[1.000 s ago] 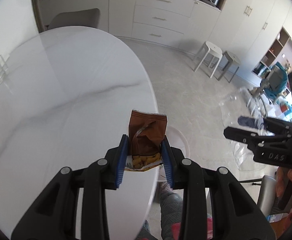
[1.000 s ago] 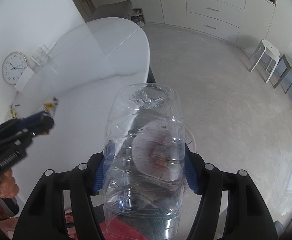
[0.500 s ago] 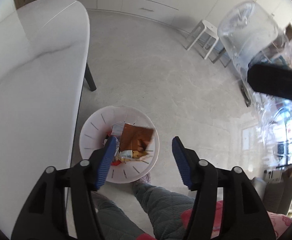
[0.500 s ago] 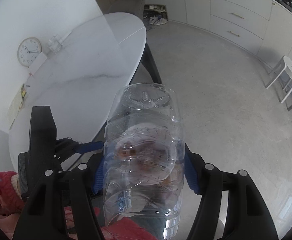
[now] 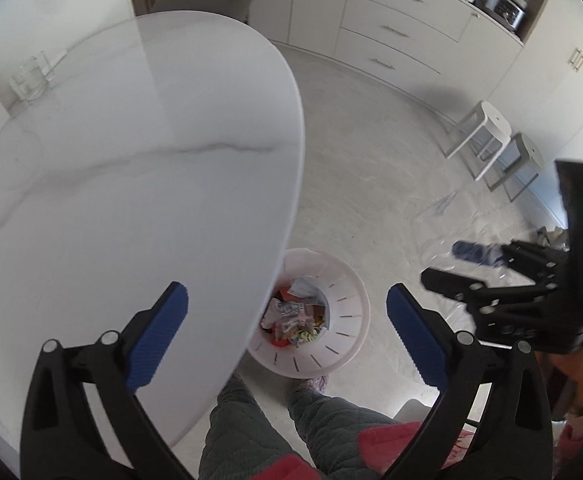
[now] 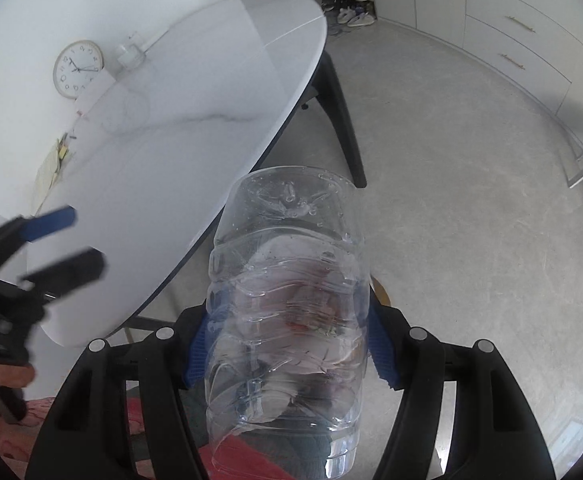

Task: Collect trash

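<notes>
Left wrist view, left to right: white marble oval table bare in its visible part, left gripper with blue pads spread wide and nothing between, jaws just opened; pale pink round slotted waste bin on the floor below, holding wrappers, the brown snack packet gone from the jaws since a second ago. Right wrist view: right gripper clamped on clear ribbed plastic bottle, not yet binned.

Both wrist cams look steeply down along their claws, left over the bin, right close behind the bottle; shared: tabletop edge, floor.
</notes>
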Demonstrator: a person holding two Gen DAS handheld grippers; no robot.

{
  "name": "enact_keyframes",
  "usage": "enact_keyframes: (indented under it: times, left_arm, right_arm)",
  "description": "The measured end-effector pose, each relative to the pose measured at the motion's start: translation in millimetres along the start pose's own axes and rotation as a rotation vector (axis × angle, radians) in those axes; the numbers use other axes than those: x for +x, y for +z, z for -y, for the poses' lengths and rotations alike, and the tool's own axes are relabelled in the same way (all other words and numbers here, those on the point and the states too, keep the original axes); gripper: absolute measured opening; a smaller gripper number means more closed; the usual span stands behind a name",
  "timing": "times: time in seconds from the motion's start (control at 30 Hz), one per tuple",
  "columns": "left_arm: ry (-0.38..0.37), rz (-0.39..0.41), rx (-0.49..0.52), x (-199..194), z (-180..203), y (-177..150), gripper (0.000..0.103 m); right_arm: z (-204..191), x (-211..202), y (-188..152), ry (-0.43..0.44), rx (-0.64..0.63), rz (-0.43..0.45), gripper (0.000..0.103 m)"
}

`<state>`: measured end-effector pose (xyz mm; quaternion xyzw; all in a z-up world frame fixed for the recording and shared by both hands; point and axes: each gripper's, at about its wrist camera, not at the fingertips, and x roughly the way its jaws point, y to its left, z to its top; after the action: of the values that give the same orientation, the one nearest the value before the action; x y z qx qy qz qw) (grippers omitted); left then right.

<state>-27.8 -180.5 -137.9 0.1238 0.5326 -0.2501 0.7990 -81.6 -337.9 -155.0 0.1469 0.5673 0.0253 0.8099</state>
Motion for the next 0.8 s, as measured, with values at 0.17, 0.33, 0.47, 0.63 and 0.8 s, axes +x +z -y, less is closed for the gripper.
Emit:
enact_keyframes:
  times: [0.17, 0.33, 0.47, 0.63, 0.8]
  left_arm:
    - [0.016, 0.005, -0.014, -9, -22, 8, 0.095]
    - [0.034, 0.01, -0.006, -16, -42, 5, 0.095]
    - [0.035, 0.003, -0.021, -15, -54, 2, 0.095]
    - [0.048, 0.016, -0.039, -18, -64, 4, 0.095]
    - [0.093, 0.048, -0.084, -33, -78, 11, 0.095]
  right_arm:
    - [-12, 38, -4, 0.001, -0.033, -0.048, 0.067]
    - [-23, 69, -8, -0.064, -0.049, -0.114, 0.093]
    - [-28, 72, -7, -0.102, -0.017, -0.14, 0.096]
    - [-38, 47, 9, -0.144, 0.017, -0.1, 0.1]
    - [-49, 10, 34, -0.172, -0.01, -0.019, 0.101]
